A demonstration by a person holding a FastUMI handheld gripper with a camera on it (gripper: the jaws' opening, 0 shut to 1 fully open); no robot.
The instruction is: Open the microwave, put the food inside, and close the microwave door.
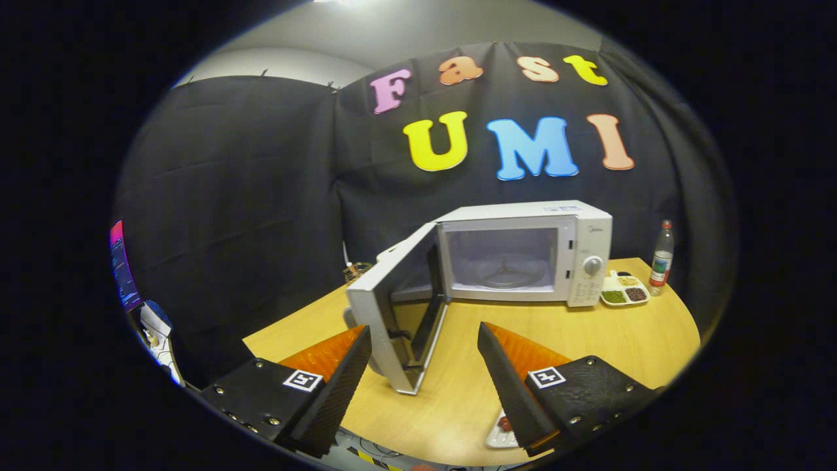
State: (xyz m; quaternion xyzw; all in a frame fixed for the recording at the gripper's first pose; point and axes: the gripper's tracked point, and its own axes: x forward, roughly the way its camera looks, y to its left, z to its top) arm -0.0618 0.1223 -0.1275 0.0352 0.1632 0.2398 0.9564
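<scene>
A white microwave point(523, 252) stands at the back of the wooden table point(588, 340), beyond my fingers. Its door point(392, 307) is swung wide open toward me, with the door's near edge reaching between the fingers. The cavity point(502, 261) shows a glass turntable and nothing on it. My gripper point(424, 337) is open with nothing held. A white plate of food point(502, 433) lies at the table's near edge, partly hidden under the right finger point(516, 386).
A white compartment tray point(624, 290) with green and dark foods sits right of the microwave, with a plastic bottle point(662, 256) beside it. A screen point(123, 265) glows past the table's left side. Bare tabletop spreads ahead of the right finger.
</scene>
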